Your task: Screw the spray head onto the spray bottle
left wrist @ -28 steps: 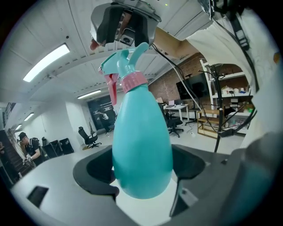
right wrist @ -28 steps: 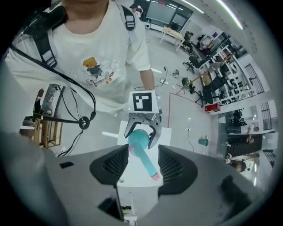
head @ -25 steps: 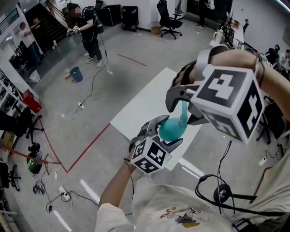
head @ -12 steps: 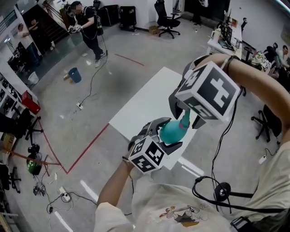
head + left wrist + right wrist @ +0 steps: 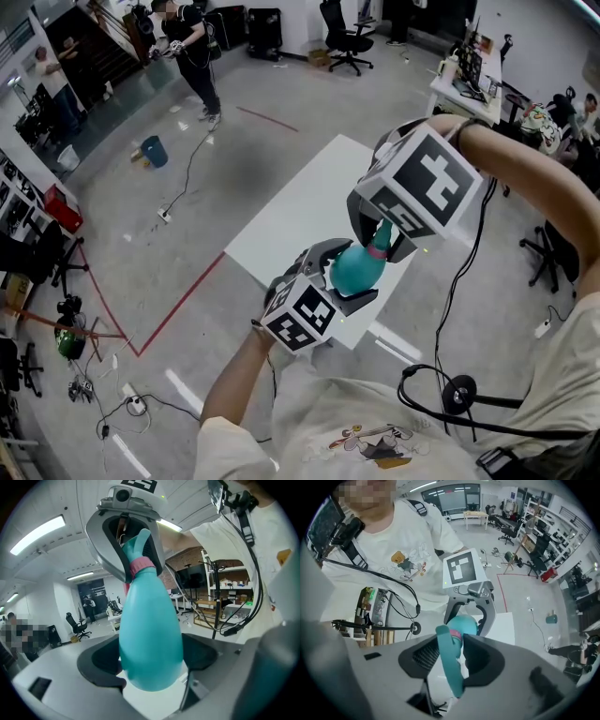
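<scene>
In the head view my left gripper (image 5: 345,275) is shut on the body of a teal spray bottle (image 5: 354,269), held above the near edge of a white table (image 5: 300,211). The teal spray head (image 5: 381,234) with its pink collar (image 5: 375,250) sits on the bottle's neck. My right gripper (image 5: 380,242) points down over it. Its jaws have just been closing, and its pads now press on the spray head (image 5: 451,667). In the left gripper view the bottle (image 5: 150,634) fills the gap between my jaws, with the right gripper (image 5: 140,571) clamped around the top.
Grey floor with red tape lines (image 5: 178,300) lies beyond the table. A person (image 5: 192,47) stands far back left near a blue bucket (image 5: 155,152). Office chairs (image 5: 345,28) and desks (image 5: 469,66) line the back. Cables (image 5: 450,394) hang at my right side.
My right gripper has come down over the spray head and turned, and its jaws have narrowed around it. The left gripper and the bottle have stayed where they were.
</scene>
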### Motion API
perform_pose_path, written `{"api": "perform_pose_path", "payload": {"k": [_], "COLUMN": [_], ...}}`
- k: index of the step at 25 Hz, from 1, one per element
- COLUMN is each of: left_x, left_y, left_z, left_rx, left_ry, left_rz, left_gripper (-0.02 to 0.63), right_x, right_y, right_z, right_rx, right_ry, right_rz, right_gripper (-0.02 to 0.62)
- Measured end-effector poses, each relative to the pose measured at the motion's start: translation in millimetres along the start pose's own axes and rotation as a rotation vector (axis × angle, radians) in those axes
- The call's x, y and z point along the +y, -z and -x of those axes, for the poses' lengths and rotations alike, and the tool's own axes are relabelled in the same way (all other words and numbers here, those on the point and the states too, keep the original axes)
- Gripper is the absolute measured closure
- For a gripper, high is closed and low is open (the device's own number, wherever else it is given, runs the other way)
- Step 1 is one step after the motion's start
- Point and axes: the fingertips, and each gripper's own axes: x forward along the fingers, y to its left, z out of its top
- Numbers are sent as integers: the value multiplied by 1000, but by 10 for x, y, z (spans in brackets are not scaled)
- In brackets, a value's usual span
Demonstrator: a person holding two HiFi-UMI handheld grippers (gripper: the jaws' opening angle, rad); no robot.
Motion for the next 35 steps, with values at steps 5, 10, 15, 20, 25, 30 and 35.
{"api": "perform_pose_path", "payload": {"k": [5,10,15,20,25,30,35], "left_x": [36,15,-84,-174,-283,-521,-771], "left_y": [-30,-34,1,64,176,63,-30], "left_z": [8,-12,-31,-34,-112,-6,245], "left_rx": [-7,-4,30,100,186,92,7], "left_ry": [4,14,81,191,225,486,824], "left_rz": [7,35,170,286,267,382,428], "left_gripper": [206,206,206,206,206,206,206], "right_x": [-26,-24,-35,-110,-30,-9,47], "right_y": [61,41,74,148,193,95,-69], "right_z": [78,93,47,-20,-171,-147,-129], "right_rx": [-8,-23,63,170,255,255,214], "right_ry": [-14,9,58,94,82,106,104], "right_rz": [-55,-62,-30,10,59,106,157], "right_gripper": [443,460,463,465,465,465,465]}}
